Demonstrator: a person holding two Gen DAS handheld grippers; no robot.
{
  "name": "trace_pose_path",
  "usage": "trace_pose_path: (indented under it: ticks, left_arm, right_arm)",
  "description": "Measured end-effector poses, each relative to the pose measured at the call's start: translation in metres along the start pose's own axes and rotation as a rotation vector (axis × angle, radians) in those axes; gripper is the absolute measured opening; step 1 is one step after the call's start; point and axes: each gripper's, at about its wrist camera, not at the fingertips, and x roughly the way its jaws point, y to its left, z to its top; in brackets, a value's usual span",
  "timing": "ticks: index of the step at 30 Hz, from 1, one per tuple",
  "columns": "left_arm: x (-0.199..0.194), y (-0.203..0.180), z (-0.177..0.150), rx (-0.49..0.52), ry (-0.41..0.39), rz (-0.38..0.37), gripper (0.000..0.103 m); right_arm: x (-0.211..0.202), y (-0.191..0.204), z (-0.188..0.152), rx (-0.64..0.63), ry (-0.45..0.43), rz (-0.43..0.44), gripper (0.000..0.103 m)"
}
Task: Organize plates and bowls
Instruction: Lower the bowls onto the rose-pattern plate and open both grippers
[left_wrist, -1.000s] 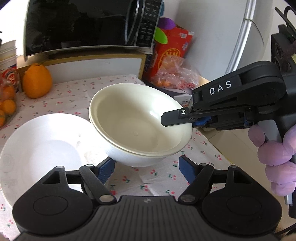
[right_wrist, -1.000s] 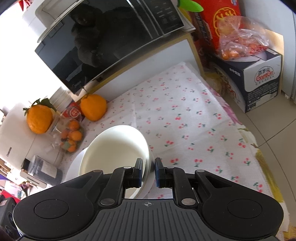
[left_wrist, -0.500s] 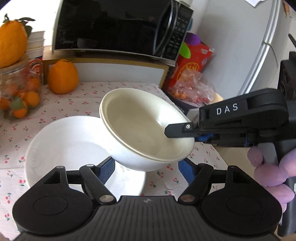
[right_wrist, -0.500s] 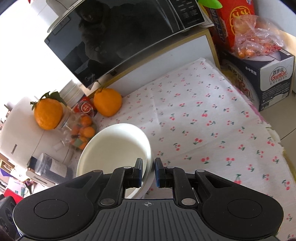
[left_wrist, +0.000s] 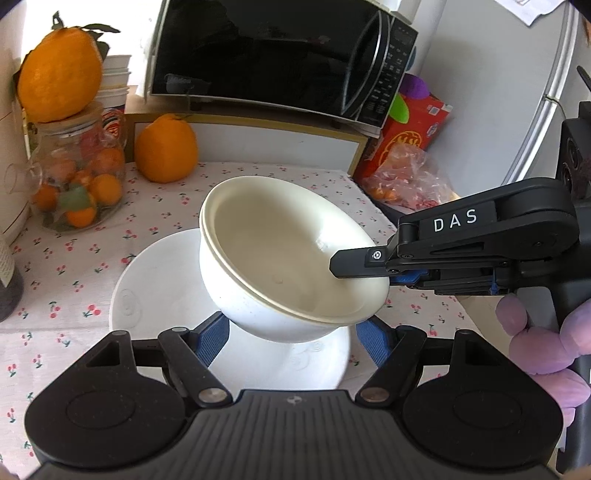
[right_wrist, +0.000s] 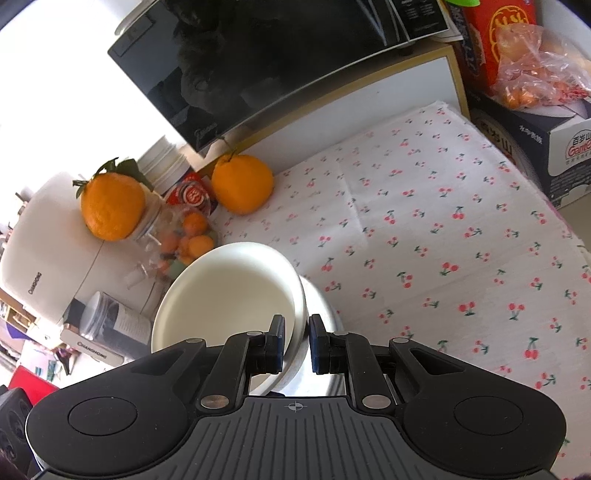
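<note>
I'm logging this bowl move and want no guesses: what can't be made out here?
- Bowl underside and whether it touches the plate: hidden by the bowl's body in the left view and by the right gripper in the right view.
- Plate's near edge: covered by the left gripper body, left view.
- Whether it is one bowl or two nested: only a double rim line shows.

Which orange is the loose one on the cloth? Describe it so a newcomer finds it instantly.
Start at the black microwave on its white shelf. Just below the shelf's left front corner, on the cherry-print tablecloth, sits one large orange. Unlike the similar orange perched on the glass jar to its left, it rests directly on the cloth.
</note>
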Motion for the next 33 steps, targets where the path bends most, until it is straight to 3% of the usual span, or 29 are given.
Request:
trace_pose_path:
  ticks: [16,33]
  left_arm:
    - [0.001,0.027,-0.007,-0.049,0.062,0.010,0.072]
    - [0.008,0.028,-0.010,-0.038,0.085,0.004,0.072]
  right_arm:
    - [0.025,0.021,-0.010,-0.001,0.081,-0.011,0.014]
    - [0.029,0.024,-0.012,-0.014,0.086,-0.060,0.014]
